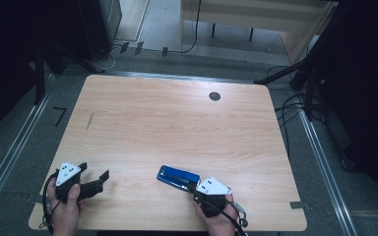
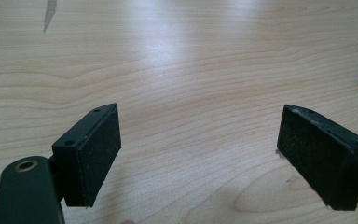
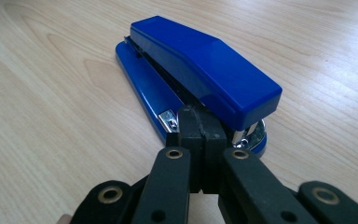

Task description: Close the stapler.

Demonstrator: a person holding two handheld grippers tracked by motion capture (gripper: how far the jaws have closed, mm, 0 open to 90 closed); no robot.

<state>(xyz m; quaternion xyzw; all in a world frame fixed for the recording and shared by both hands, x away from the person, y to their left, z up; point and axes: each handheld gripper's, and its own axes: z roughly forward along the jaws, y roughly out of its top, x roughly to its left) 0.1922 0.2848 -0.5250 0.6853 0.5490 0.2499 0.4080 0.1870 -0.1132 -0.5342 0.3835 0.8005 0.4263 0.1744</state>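
The right tool (image 3: 200, 128) is closed tight, its tip touching the shiny blue plastic stapler (image 3: 200, 70), maybe to push it. The left tool (image 2: 200, 158) waits wide open over the pale wooden worktop (image 1: 177, 123), holding nothing.

A light wooden table (image 1: 177, 123) with rounded corners stands on a grey floor (image 1: 10, 147), and a small dark round grommet (image 1: 214, 96) sits near its far edge. Metal rails (image 1: 320, 147) run along the floor on both sides, and black cables (image 1: 288, 110) trail at the right. Beyond stands pale wooden furniture (image 1: 256, 14), perhaps a desk; the edges of the room lie in deep shadow.
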